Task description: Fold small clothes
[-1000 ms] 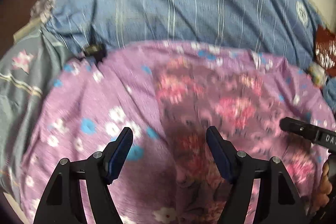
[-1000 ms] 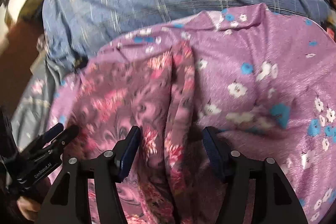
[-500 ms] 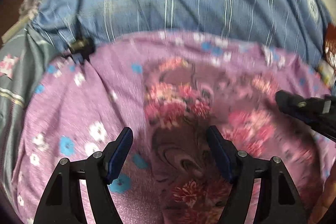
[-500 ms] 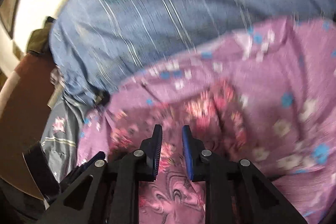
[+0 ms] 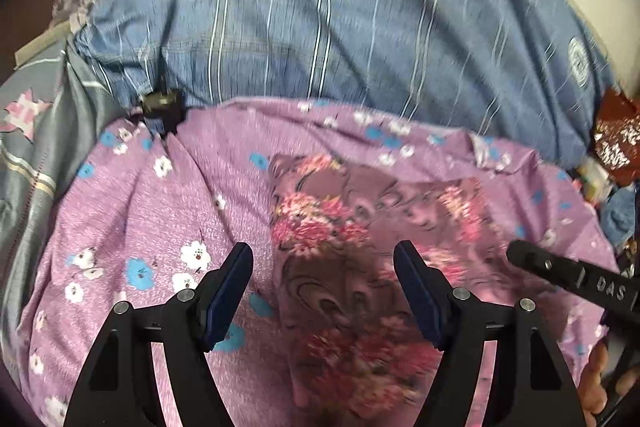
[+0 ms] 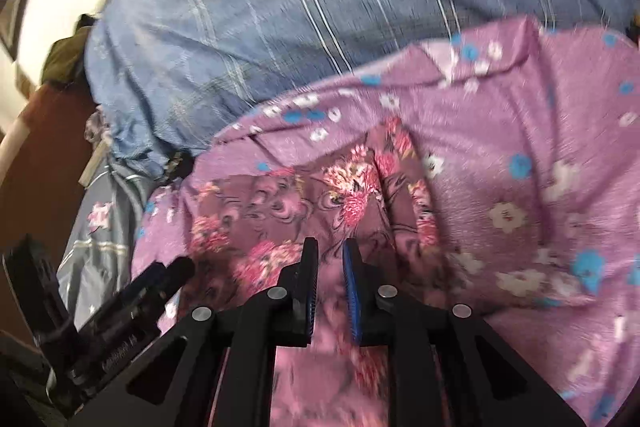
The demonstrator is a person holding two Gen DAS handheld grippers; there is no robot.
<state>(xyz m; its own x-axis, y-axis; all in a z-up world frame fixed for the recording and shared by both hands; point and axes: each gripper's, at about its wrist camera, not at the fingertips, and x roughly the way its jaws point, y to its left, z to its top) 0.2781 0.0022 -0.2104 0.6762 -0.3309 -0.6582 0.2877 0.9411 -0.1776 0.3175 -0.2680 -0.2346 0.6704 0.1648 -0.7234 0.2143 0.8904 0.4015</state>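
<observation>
The small flowered garment (image 5: pixel 360 267), dull mauve with pink blossoms, lay on the lilac sheet (image 5: pixel 132 211) spread over the bed, and everything else could be placed from it. Beyond its far edge bulged the blue striped quilt (image 5: pixel 320 27); off its far left corner sat a small dark clip (image 5: pixel 162 103), and past that a grey pillowcase (image 5: pixel 32 147) with pink stars.

The left tongs (image 5: pixel 324 283) hovered over the near part of the garment with the jaws spread wide, empty, its left fingertip (image 5: pixel 236 275) over bare sheet just outside the garment's left edge and the other one over the printed cloth. So that edge ran almost straight away from the tongs, between the tips.

The right tongs (image 6: pixel 330 275) stood on the garment's other side, jaws drawn in to a narrow slit. A raised ridge of the cloth (image 6: pixel 404 179) ran away from them just ahead, but whether any fabric was pinched between the pads I could not tell; the near part was blurred.

From where I stood, the garment's long side seemed to run crosswise, from one pair of tongs to the other, with its folded crease pointing away toward the quilt. The left tongs looked nearer the free left edge, so I judged that a fold would carry that side over toward the ridge by the right tongs.
</observation>
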